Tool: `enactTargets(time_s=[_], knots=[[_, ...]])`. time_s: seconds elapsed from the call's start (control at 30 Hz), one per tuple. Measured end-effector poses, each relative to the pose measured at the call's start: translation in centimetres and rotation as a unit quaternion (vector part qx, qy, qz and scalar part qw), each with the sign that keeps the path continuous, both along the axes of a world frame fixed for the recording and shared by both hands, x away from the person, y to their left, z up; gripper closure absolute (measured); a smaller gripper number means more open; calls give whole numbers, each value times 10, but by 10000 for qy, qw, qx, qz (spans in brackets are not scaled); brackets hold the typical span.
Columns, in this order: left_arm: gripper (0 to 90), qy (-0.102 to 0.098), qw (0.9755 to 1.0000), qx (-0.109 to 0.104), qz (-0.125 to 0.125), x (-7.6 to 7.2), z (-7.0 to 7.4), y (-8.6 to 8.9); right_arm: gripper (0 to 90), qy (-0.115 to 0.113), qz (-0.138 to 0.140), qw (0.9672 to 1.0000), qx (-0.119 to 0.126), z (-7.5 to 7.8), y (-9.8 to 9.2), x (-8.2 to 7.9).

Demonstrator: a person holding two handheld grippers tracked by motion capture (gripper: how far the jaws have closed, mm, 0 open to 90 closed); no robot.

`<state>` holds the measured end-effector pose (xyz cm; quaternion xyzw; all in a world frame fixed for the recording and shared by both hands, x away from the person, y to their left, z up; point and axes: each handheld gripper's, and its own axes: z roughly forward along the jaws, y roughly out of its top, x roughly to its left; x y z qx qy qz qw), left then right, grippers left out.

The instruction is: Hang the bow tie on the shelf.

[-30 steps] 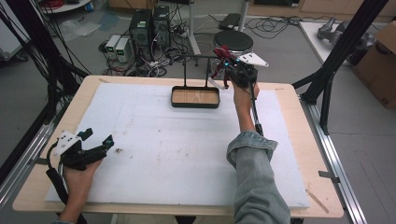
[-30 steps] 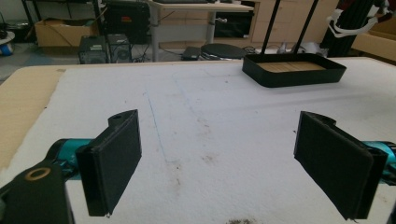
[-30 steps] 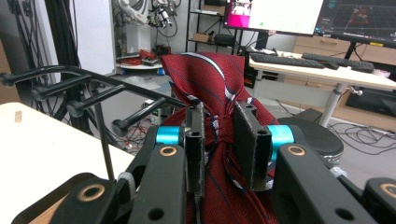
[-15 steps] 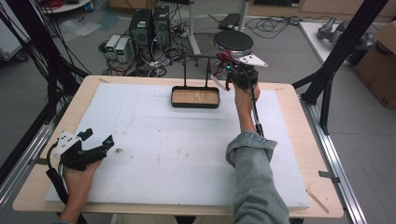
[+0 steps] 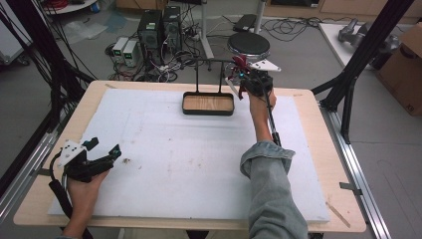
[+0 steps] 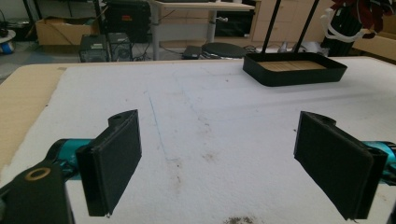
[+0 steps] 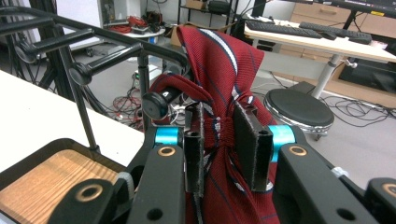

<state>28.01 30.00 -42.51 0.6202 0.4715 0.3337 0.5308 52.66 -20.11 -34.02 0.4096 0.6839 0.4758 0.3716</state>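
Lower left of the high view: left gripper (image 5: 102, 154) rests on the white mat (image 5: 164, 164) covering the worktop (image 5: 104, 94), jaws wide apart, nothing between them. Small brown specks on the mat just right of it. Upper centre: black tray (image 5: 207, 103) with a wooden floor, bare, thin black rack (image 5: 209, 69) rising behind it. Upper right: right gripper (image 7: 222, 140), jaws clamped on a bunched red striped tie (image 7: 219, 74), held against the rack's rail.
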Motion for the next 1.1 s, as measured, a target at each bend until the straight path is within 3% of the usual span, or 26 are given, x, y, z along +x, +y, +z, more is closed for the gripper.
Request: enactTargets(time_s=[0.5, 1.0, 1.1], knots=[[154, 25, 10000, 14, -11, 0, 0, 0, 721, 71, -15, 10000, -9, 0, -3, 0], [154, 37, 10000, 16, -16, 0, 0, 0, 615, -2, -61, 9999, 148, 11, -15, -9], [154, 34, 10000, 5, -1, 0, 0, 0, 512, -15, -32, 9996, 267, 16, -19, -14]])
